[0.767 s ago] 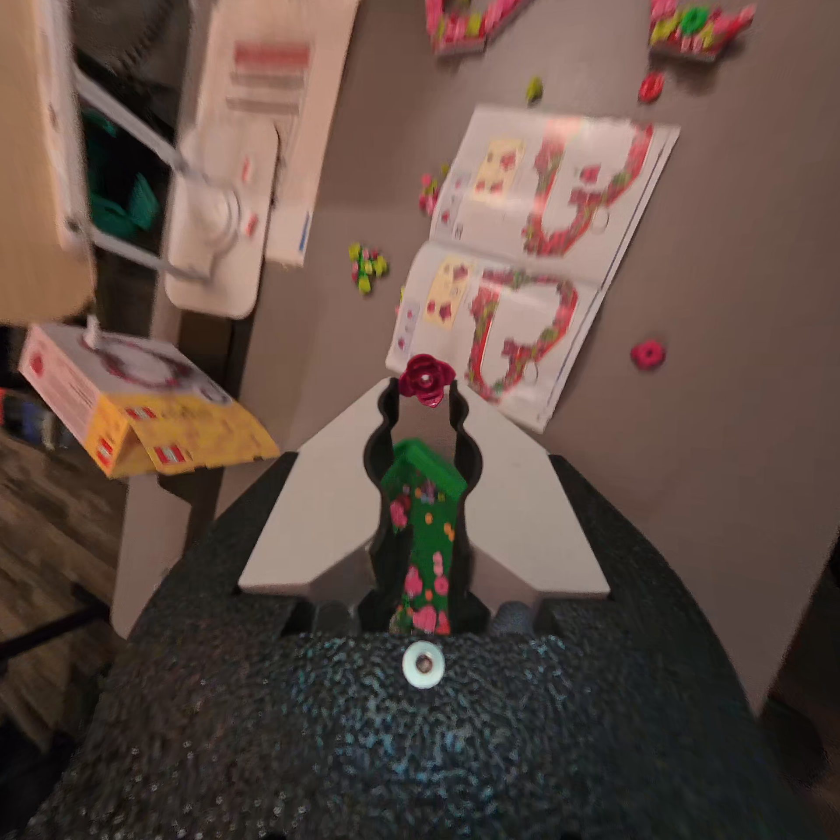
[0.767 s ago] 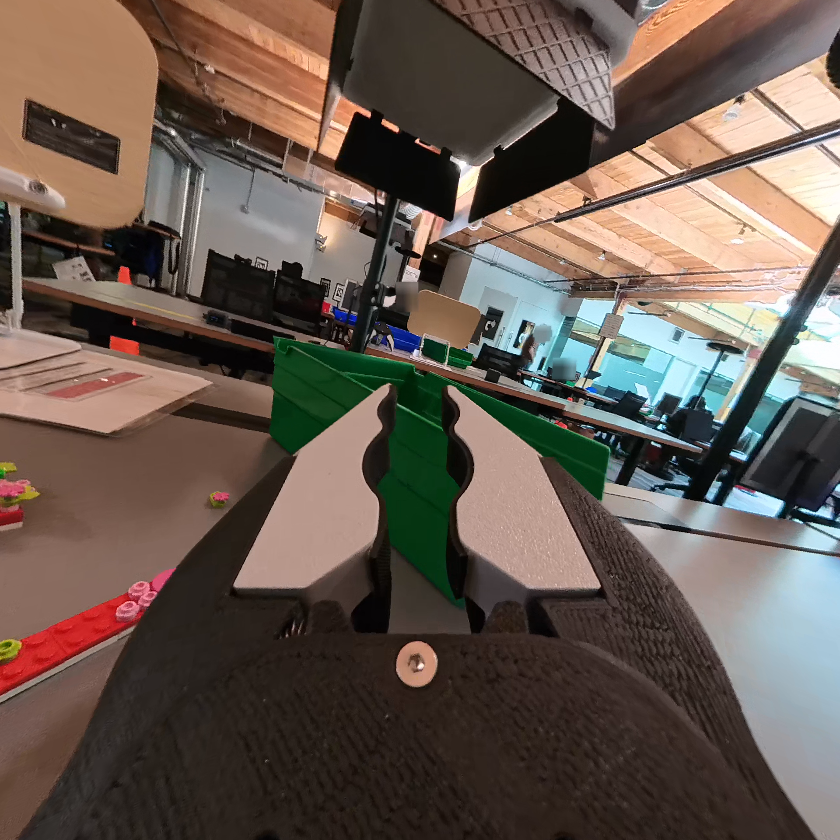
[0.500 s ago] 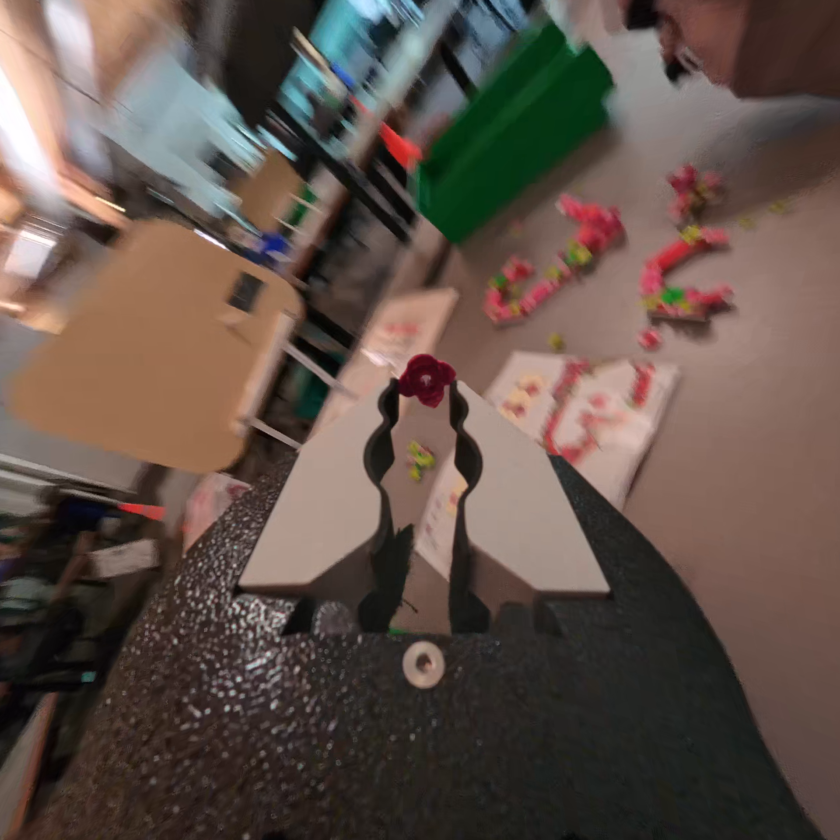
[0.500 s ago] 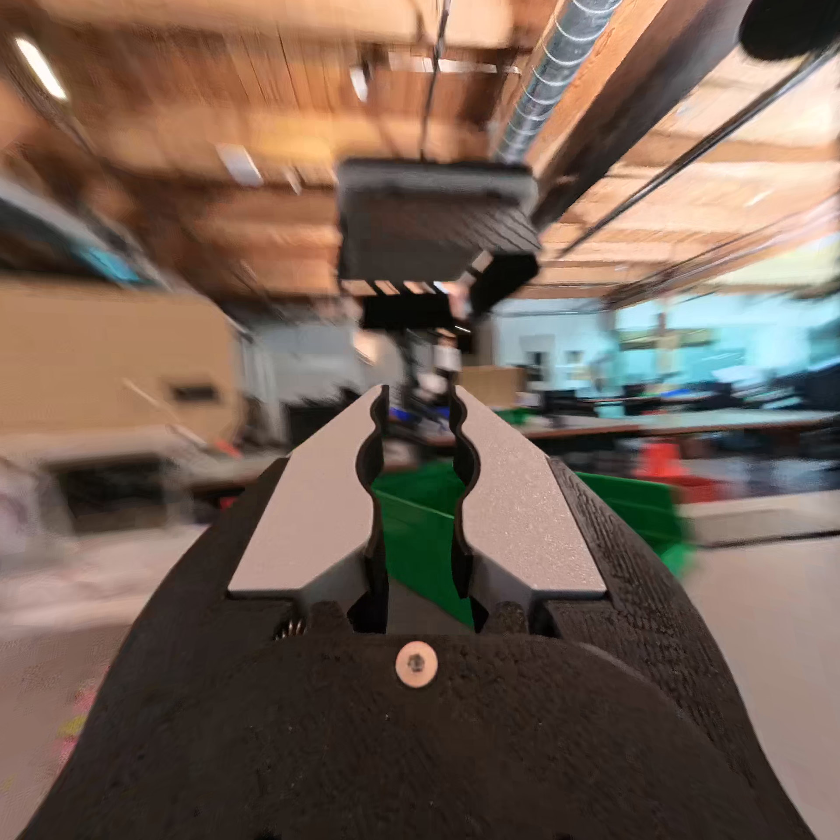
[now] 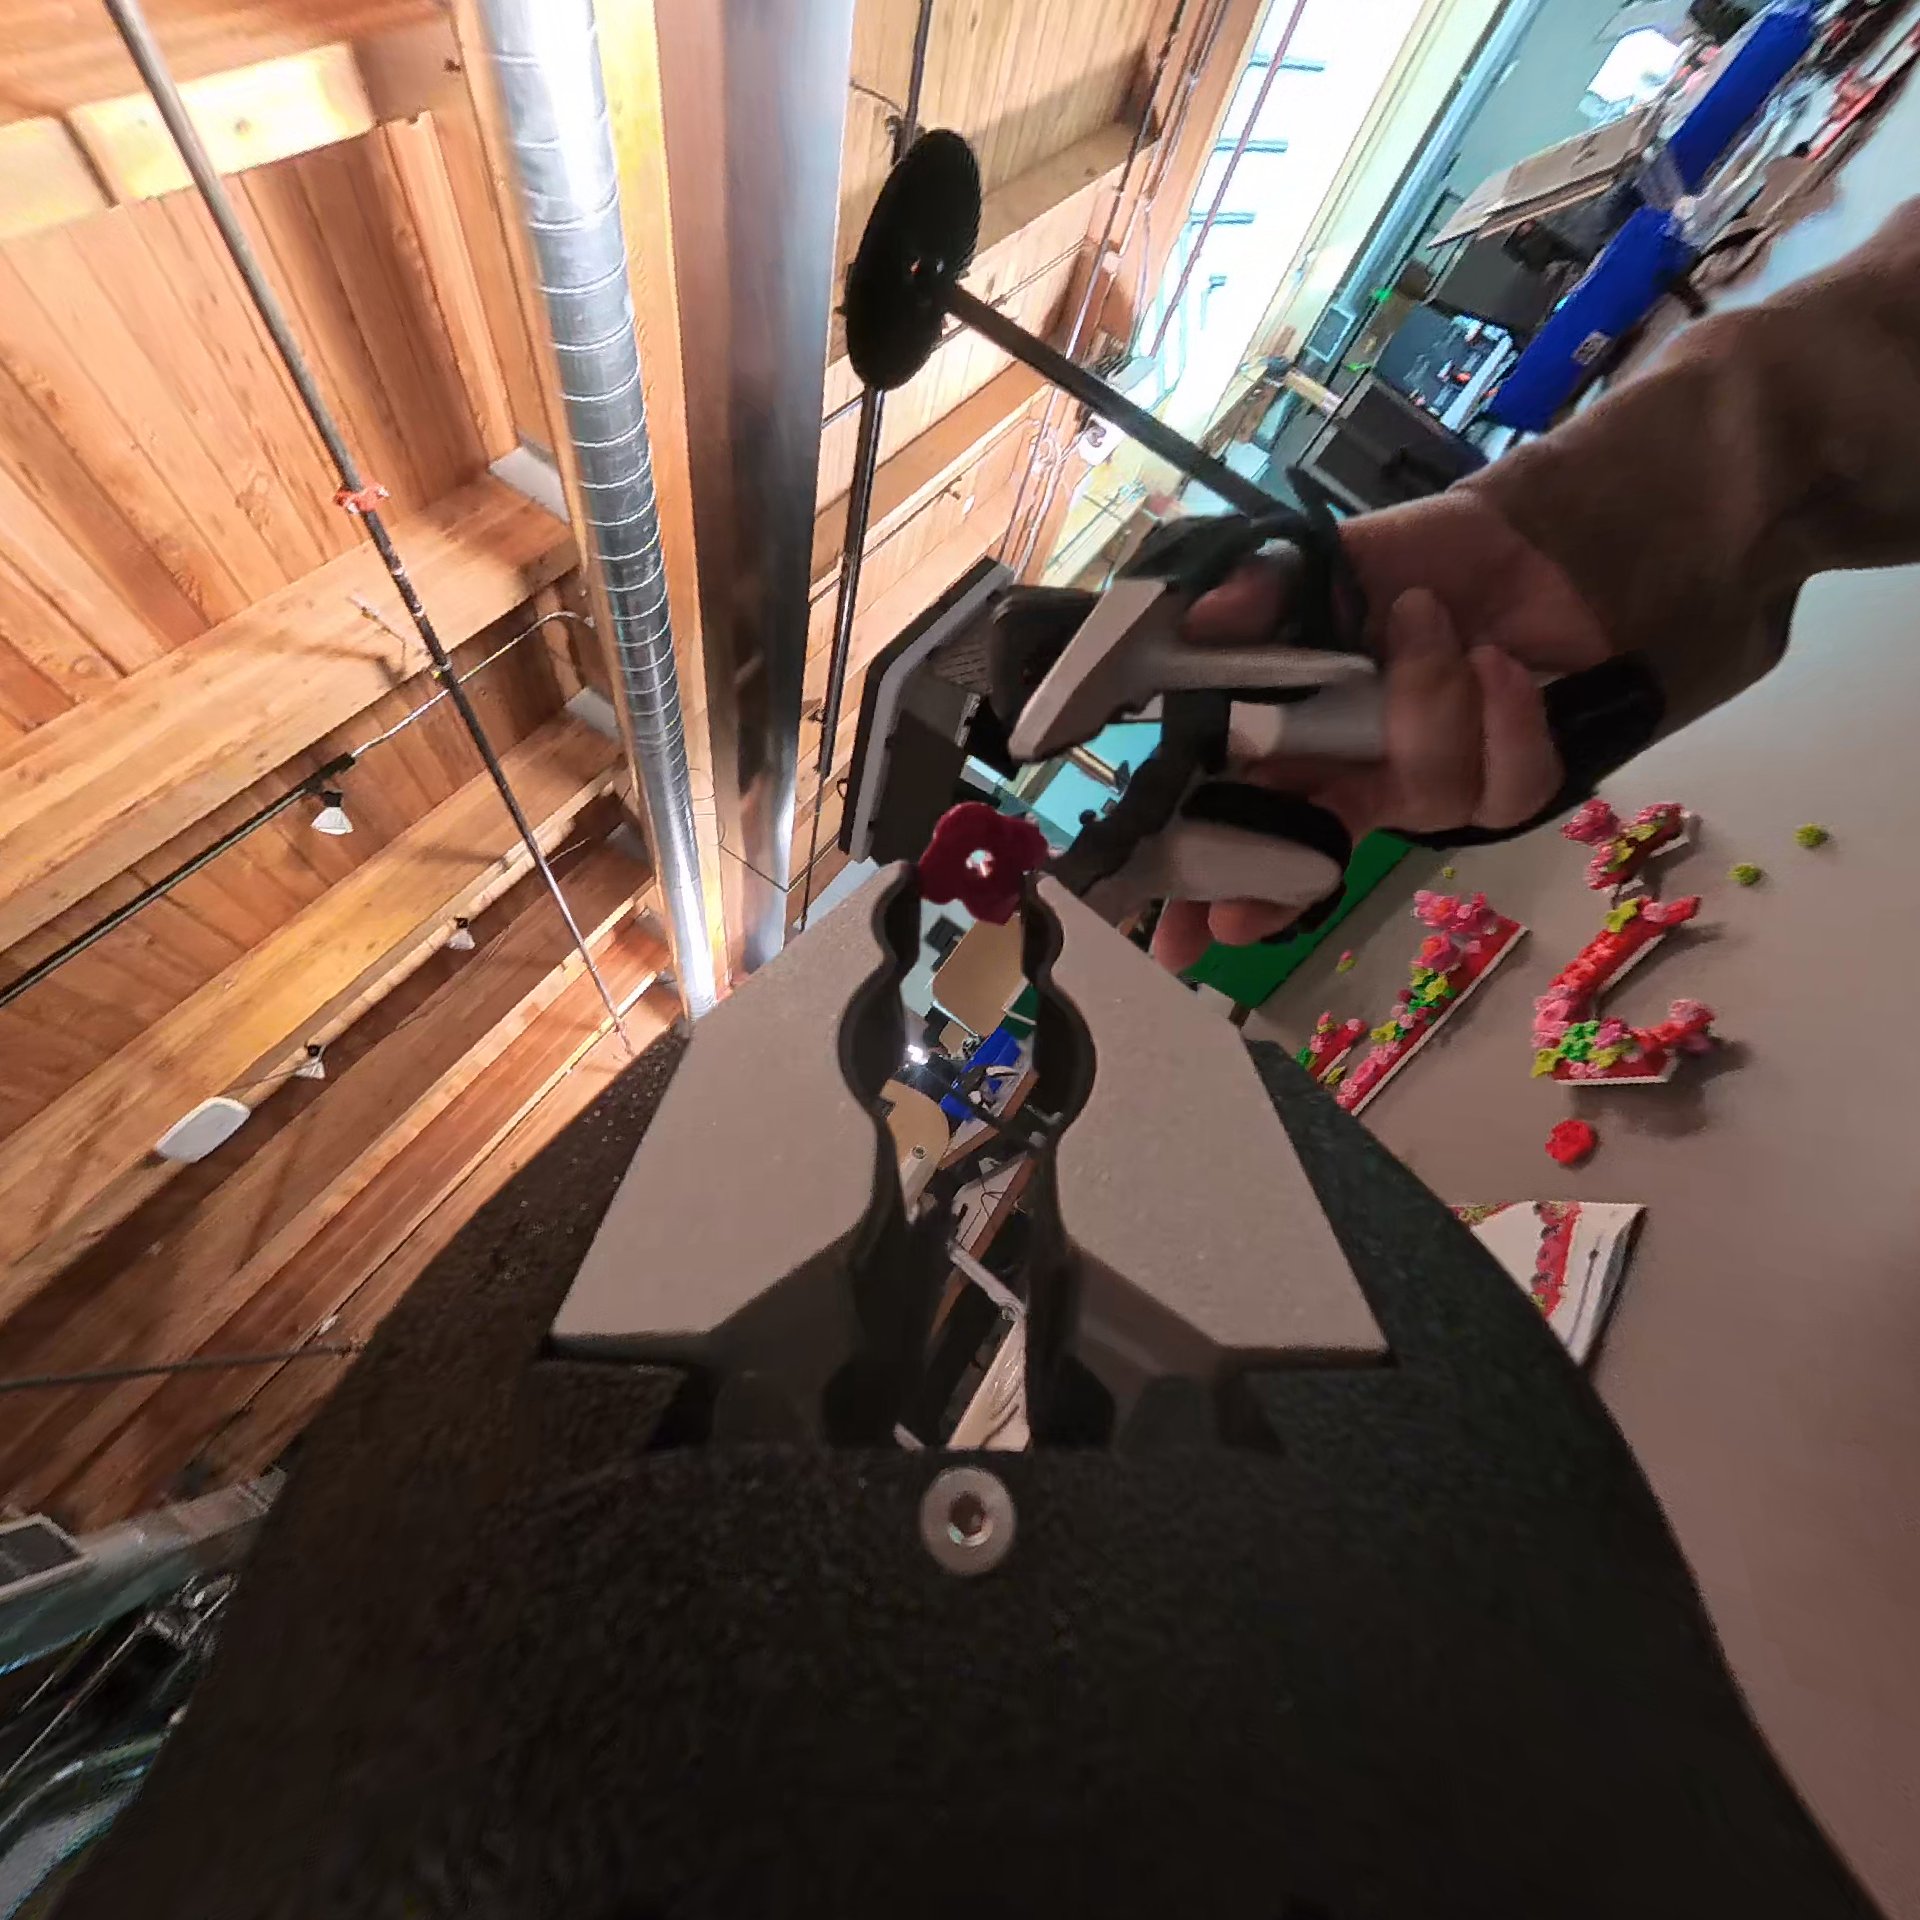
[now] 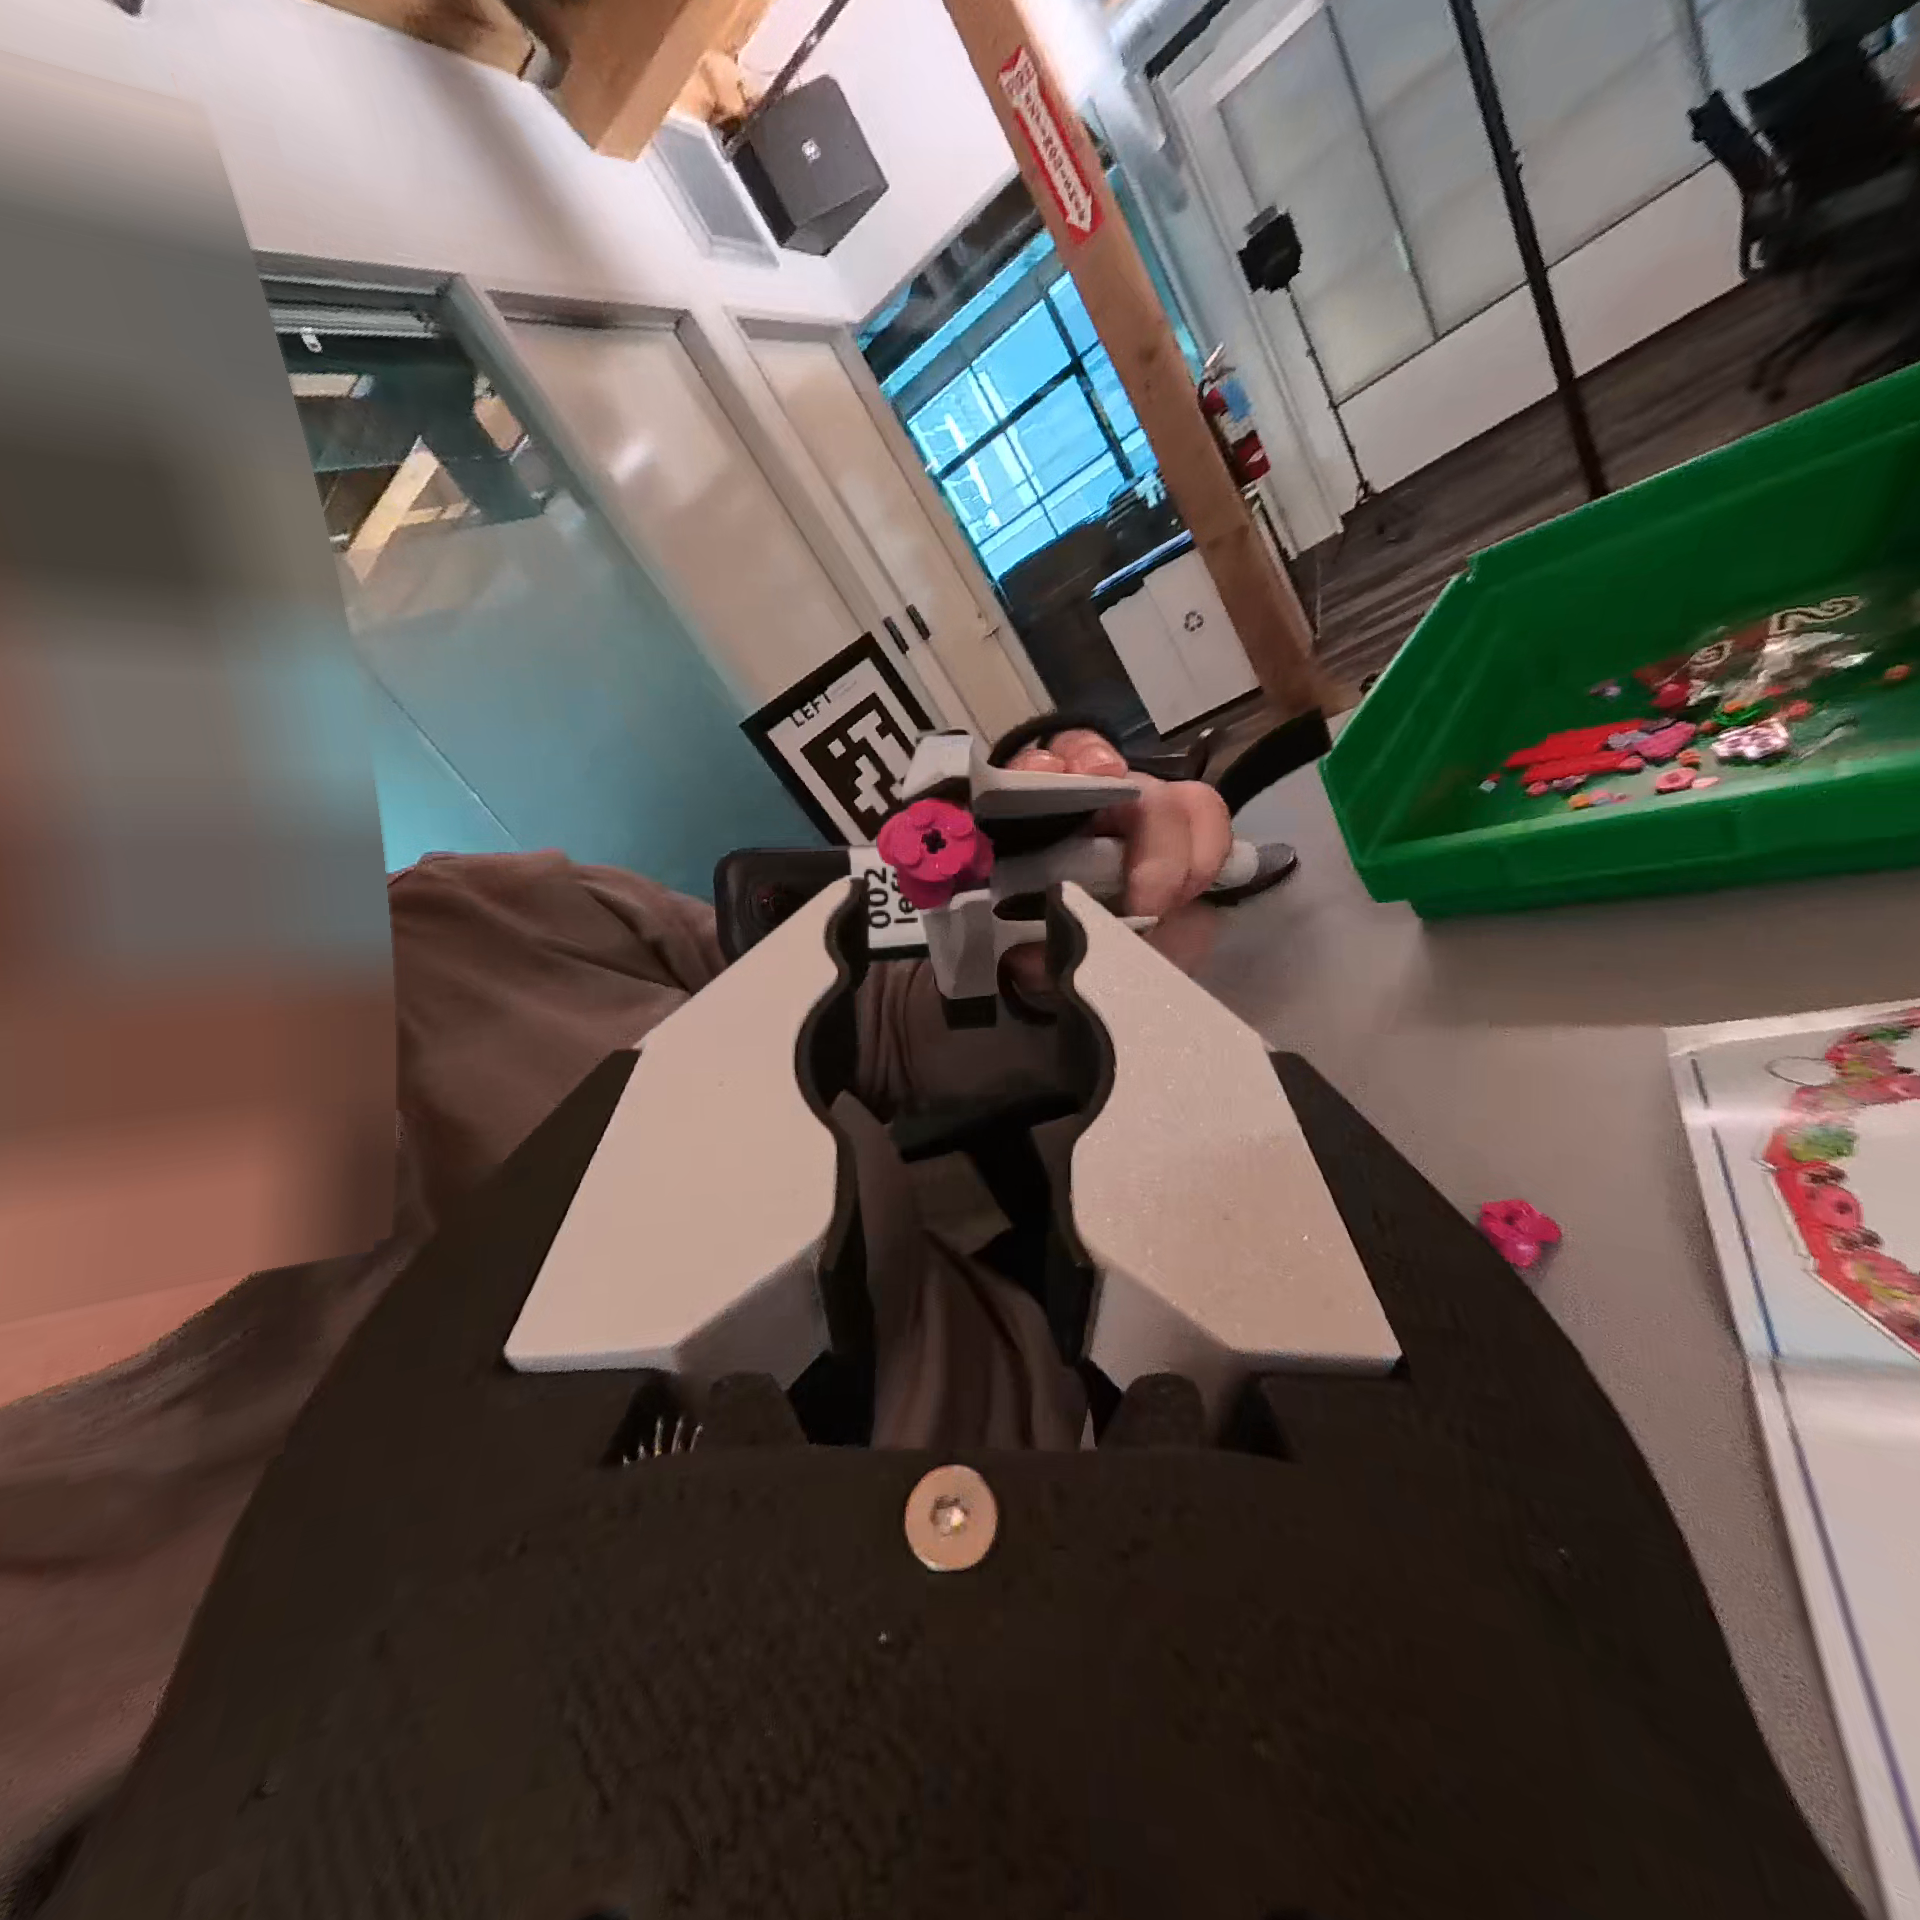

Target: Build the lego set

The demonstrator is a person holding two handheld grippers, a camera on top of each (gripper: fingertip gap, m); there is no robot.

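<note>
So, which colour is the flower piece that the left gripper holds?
Dark magenta-red flower piece; it shows brighter pink in the right wrist view.

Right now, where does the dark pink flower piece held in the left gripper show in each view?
Left wrist view: the flower piece is pinched at the left gripper tips, upper centre, raised above the table.
Right wrist view: the same flower piece shows just above the right gripper tips, on the far gripper.
Shared landmark: green bin.
</note>
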